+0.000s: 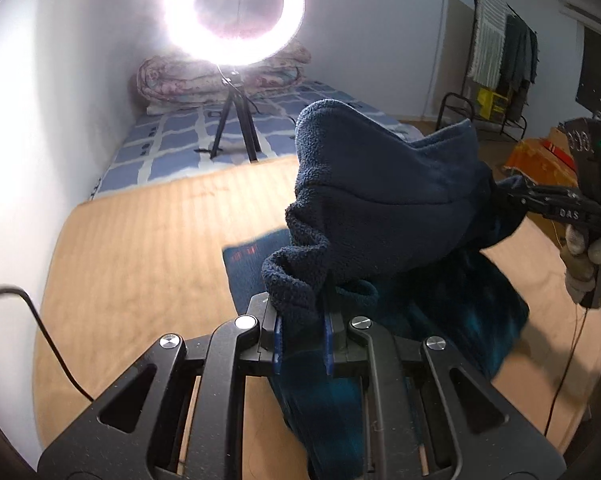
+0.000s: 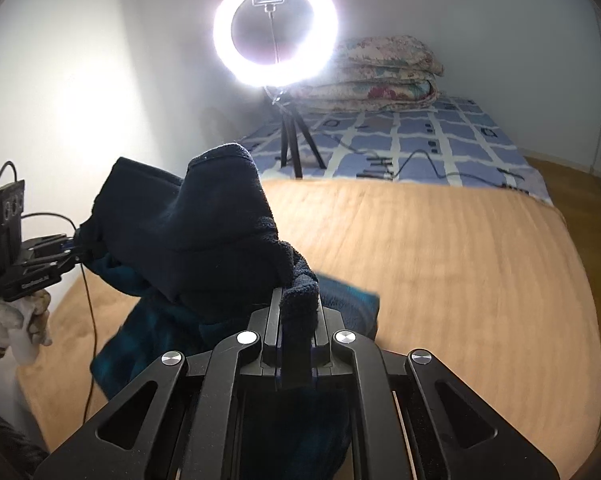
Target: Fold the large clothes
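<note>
While the tan blanket [image 2: 440,264] is lying spread over the bed, with a ring light [image 2: 275,30] standing at its far edge, the fold is judged to be only partly under way: the dark blue fleece garment [image 1: 384,184] is being held above the blanket, its upper part raised and bunched, its lower part trailing down to the blanket, where a flat portion is resting. No finished, squared stack is showing. The fabric is looking thick, nubby and limp, sagging between two grips. The left gripper [image 1: 303,332] is pinching one edge between its fingers; the right gripper [image 2: 296,336] is pinching another edge likewise.
</note>
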The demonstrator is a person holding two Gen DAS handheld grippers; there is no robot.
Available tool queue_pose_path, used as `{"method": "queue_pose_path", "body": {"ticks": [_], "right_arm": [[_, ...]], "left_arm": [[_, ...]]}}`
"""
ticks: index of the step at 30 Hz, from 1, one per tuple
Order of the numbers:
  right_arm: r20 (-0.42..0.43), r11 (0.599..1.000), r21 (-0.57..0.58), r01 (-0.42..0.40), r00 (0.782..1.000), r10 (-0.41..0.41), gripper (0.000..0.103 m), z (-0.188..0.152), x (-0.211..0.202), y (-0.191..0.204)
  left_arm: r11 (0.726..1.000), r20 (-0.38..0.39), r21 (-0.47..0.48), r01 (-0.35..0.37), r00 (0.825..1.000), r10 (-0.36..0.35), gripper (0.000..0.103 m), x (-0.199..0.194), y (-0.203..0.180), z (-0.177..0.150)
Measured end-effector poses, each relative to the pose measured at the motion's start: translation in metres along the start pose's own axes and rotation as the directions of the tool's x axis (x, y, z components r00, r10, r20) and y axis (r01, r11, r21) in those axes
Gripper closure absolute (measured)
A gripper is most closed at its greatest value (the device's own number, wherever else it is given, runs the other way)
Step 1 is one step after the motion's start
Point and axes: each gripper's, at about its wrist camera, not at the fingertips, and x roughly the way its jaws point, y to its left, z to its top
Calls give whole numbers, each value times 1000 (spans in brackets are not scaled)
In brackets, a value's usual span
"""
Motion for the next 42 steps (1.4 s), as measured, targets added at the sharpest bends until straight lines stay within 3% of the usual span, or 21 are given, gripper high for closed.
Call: {"method": "queue_pose_path", "body": {"ticks": [11,13,17,20,21,23,25,27,29,31,34,36,38,39,42], "right_arm": [[-36,999,-36,19,999,-20,96,-58,-21,5],[-41,997,-66,30,999,-32,95,-66,-24,9],[-59,995,-97,36,997,-42,91,-72,-36,10],[-77,993,-110,37,996,-45,91,-79,-52,9],[-83,994,-101,37,996,-45,88,-80,-57,8],[-74,999,-50,14,997,-18,72,-83,-70,2],[-50,998,50,-34,998,37,44,-82,-83,-6],[-30,980,170,-106,993,113,38,-78,-86,-16],[-40,944,280,-176,980,194,38,-76,-78,-22],[-51,880,411,-239,957,284,38,-76,-61,-29],[-41,828,494,-264,945,326,38,-77,-43,-30],[-51,810,520,-271,937,347,36,-79,-32,-27],[-64,801,534,-272,931,359,38,-81,-21,-22],[-64,792,543,-279,927,370,43,-83,-17,-21],[-101,791,556,-253,925,367,95,-83,-9,-20]], "left_arm": [[995,-79,92,33,997,-26,88,-16,-41,-53],[994,-104,98,38,994,-28,80,-20,-42,-61],[995,-117,89,44,993,-33,76,-39,-33,-72],[997,-114,32,65,992,-61,61,-60,-21,-77],[998,-107,3,71,992,-70,53,-68,-14,-77],[992,-93,-80,98,990,-105,45,-76,1,-74],[979,-89,-168,116,987,-132,38,-76,16,-71],[943,-95,-296,152,978,-188,38,-69,34,-69],[885,-110,-421,198,957,-267,38,-55,47,-69],[829,-100,-512,225,943,-317,38,-43,56,-70],[736,-90,-632,243,920,-381,38,-22,64,-75],[714,-108,-658,238,909,-403,40,-8,64,-80],[688,-116,-682,247,893,-435,63,3,63,-85],[681,-122,-688,250,886,-448,82,8,61,-86],[705,-134,-667,241,892,-432,92,7,55,-84]]}}
